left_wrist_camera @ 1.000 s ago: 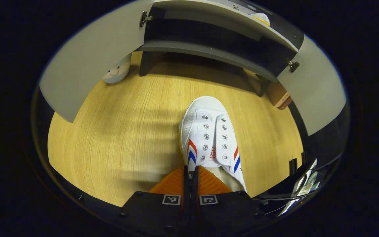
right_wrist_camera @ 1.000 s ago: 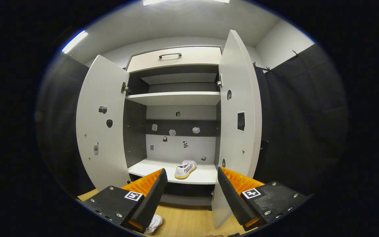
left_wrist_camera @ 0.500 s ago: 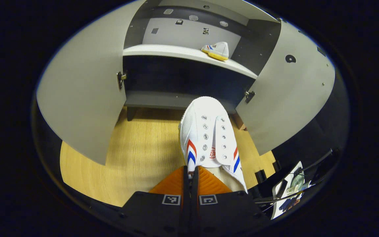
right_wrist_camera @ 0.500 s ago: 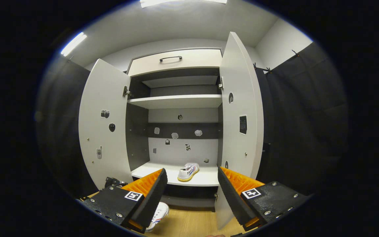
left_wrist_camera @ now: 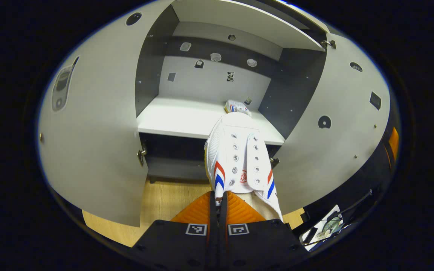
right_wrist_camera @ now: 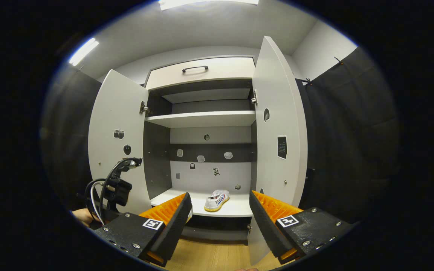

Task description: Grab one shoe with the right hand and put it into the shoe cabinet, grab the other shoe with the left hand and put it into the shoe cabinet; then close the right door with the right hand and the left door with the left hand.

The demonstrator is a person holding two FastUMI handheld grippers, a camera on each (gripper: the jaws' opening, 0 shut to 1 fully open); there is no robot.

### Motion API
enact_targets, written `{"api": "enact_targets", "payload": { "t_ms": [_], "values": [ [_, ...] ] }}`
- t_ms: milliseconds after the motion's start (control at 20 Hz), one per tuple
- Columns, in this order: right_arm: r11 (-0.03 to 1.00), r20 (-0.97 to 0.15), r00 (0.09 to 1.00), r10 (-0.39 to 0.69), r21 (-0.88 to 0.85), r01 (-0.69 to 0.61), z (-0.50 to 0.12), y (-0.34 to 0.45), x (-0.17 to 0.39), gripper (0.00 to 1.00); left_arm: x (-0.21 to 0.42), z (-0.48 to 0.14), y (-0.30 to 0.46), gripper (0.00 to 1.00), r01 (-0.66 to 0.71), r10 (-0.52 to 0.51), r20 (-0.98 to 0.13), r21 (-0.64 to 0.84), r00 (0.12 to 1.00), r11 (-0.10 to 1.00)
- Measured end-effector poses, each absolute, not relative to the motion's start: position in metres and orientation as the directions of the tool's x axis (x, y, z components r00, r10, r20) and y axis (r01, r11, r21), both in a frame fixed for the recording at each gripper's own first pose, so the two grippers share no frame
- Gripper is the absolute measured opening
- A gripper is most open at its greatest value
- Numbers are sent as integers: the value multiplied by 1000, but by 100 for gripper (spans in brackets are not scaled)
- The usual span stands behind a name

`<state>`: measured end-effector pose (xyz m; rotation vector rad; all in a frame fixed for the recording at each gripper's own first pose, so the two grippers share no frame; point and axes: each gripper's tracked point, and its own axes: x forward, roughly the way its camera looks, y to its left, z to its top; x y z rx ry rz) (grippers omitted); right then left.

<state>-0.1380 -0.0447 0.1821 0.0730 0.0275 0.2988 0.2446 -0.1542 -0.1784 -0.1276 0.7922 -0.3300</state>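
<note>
One shoe (left_wrist_camera: pixel 239 158) hangs clenched in the left claw (left_wrist_camera: pixel 218 201); the right claw (right_wrist_camera: pixel 219 214), released, faces the other shoe (right_wrist_camera: pixel 217 199) shelved.

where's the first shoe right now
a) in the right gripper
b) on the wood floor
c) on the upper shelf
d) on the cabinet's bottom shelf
d: the first shoe lies on the bottom shelf of the open cabinet, while the left gripper is shut on the second shoe in front of it.

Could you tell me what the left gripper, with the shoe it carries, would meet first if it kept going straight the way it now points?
Probably the front edge of the lower shelf: the held shoe in the left gripper has its toe at that edge. The other shoe lies just beyond in line, though depth is unclear.
</note>
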Motion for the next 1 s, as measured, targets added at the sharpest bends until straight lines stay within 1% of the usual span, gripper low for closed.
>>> {"api": "enact_targets", "payload": {
  "t_ms": [200, 300, 450, 550, 750, 1000],
  "values": [
    [956, -8, 958, 286, 75, -285, 185, -45, -127, 94, 305, -154, -159, 6, 234, -336, -658, -241, 674, 942],
    [958, -7, 960, 279, 75, -277, 185, -46, -122, 94, 335, -151, -161, 6, 224, -322, -655, -232, 683, 947],
    [961, -7, 963, 268, 80, -266, 184, -48, -116, 94, 379, -149, -168, 6, 208, -325, -660, -251, 677, 945],
    [964, -8, 967, 255, 76, -254, 183, -50, -112, 94, 406, -151, -171, 6, 204, -312, -670, -237, 673, 950],
    [974, -12, 977, 215, 72, -214, 179, -58, -107, 94, 447, -171, -174, 6, 181, -282, -700, -217, 656, 959],
    [981, -17, 983, 184, 64, -182, 171, -60, -108, 94, 482, -209, -183, 6, 182, -286, -748, -221, 599, 958]
  ]
}}
